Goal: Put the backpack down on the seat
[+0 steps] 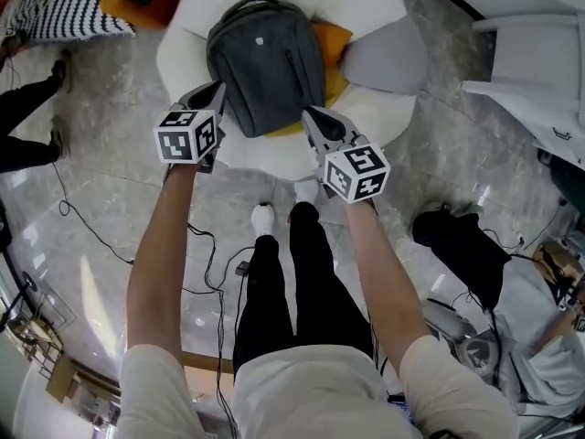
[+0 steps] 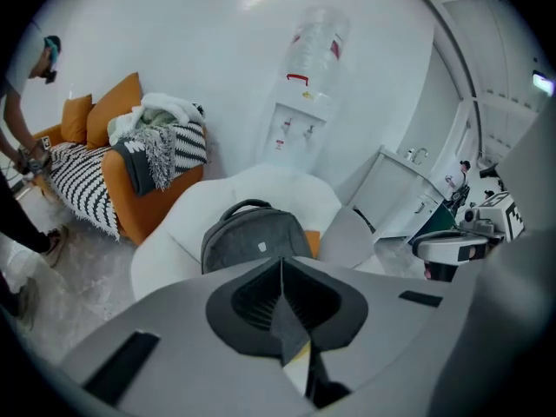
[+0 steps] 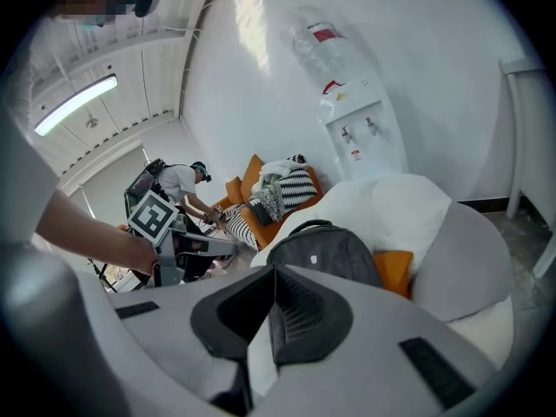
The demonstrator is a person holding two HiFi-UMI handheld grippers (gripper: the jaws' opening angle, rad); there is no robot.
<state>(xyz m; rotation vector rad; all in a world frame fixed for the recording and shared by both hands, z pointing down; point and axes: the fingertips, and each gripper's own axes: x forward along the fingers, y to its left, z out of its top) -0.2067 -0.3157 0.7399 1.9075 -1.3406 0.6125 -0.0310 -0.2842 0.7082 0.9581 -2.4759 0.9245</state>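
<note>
With left gripper (image 1: 217, 90) and right gripper (image 1: 310, 115) fingers shut, empty, the unheld backpack (image 1: 265, 67) may slide off the seat's (image 1: 187, 48) near edge

Water dispenser (image 2: 294, 129) standing against white wall. Striped blanket (image 2: 76, 185) lying over orange sofa (image 2: 135, 205), 2 orange pillows (image 2: 113, 107) leaning at its back. Person (image 3: 181, 183) bending beside sofa. Cables (image 1: 212, 273) trailing across marble floor (image 1: 110, 208). Black bag (image 1: 462, 250) sitting on floor.

Grey marble floor (image 1: 119, 199), white wall (image 2: 174, 42), orange sofa (image 2: 143, 214) w/ striped throw (image 2: 76, 188), water dispenser (image 2: 300, 124).
</note>
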